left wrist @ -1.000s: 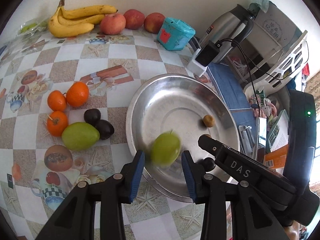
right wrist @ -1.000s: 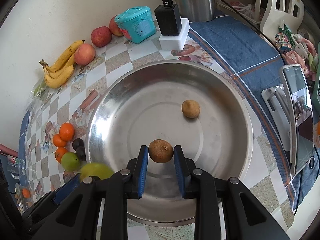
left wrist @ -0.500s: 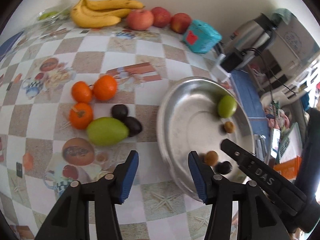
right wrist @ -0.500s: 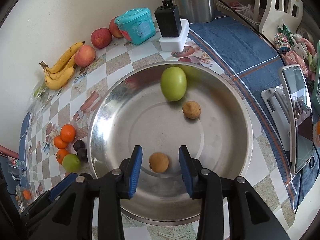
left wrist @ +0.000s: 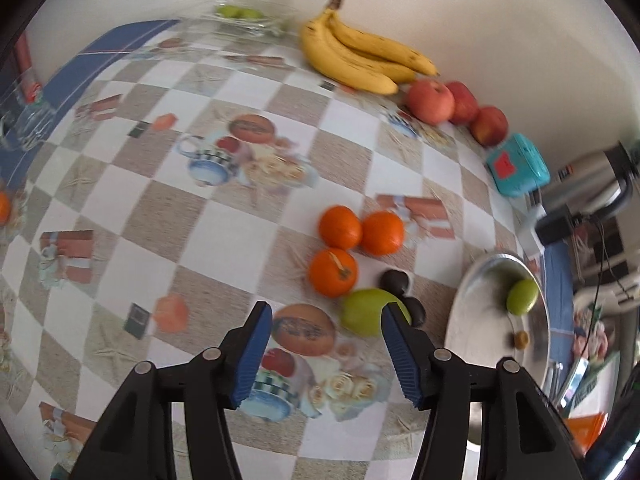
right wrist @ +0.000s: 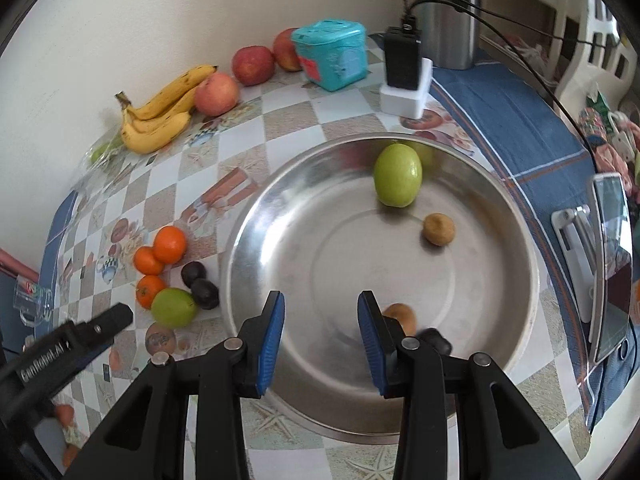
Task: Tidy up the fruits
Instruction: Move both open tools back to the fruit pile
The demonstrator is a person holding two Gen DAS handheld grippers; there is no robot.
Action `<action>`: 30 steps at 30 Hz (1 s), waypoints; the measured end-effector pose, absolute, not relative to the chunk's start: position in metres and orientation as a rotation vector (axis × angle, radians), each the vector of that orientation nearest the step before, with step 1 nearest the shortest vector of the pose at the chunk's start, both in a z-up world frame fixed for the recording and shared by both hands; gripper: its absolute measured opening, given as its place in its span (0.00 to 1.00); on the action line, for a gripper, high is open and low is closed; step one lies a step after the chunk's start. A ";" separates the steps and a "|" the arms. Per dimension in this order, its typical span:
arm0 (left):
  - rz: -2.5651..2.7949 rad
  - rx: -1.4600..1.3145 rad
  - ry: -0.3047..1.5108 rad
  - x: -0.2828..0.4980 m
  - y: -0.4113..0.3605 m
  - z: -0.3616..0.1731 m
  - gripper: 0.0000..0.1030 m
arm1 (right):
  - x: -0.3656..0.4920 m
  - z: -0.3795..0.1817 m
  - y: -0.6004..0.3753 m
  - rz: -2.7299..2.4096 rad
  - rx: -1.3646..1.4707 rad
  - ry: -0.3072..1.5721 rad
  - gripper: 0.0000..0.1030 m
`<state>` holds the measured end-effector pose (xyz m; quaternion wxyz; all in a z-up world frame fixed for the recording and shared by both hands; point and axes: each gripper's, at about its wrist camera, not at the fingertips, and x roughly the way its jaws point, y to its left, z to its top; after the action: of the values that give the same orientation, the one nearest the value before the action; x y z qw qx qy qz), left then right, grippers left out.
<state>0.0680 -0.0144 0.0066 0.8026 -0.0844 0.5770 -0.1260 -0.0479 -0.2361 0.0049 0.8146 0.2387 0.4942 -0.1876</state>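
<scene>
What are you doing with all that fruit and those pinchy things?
A person with a gripper in each hand is sorting fruit into the metal bowl. A green fruit and small brown fruits lie in it already. The right gripper hangs open over the bowl, holding nothing. The left gripper, whose jaws have just been opening, is empty above the table near another green fruit and three oranges.

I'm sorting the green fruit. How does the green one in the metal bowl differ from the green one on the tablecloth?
The green fruit in the bowl lies alone near the metal bowl's far wall; the green fruit on the tablecloth sits crowded against an orange and two dark fruits. The bowl one looks rounder, the tablecloth one more elongated. Both are smooth and light green.
</scene>
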 end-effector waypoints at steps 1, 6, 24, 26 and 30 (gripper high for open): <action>-0.255 -0.185 1.228 0.070 -0.010 0.008 0.60 | -0.047 0.006 -0.232 -0.387 0.501 1.054 0.38; -0.200 -0.209 1.193 0.078 0.011 0.016 0.64 | -0.041 0.009 -0.212 -0.336 0.467 1.048 0.38; -0.165 -0.192 1.177 0.080 0.022 0.019 0.72 | -0.036 0.009 -0.198 -0.315 0.438 1.051 0.50; -0.163 -0.187 1.181 0.080 0.022 0.017 0.78 | -0.035 0.008 -0.198 -0.314 0.436 1.051 0.51; -0.145 -0.166 1.192 0.080 0.020 0.012 0.96 | -0.034 0.007 -0.198 -0.316 0.434 1.052 0.60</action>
<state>0.0796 0.0204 0.0122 0.8219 -0.0782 0.5601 -0.0680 -0.0344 -0.1981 0.0066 0.8306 0.2047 0.4960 -0.1489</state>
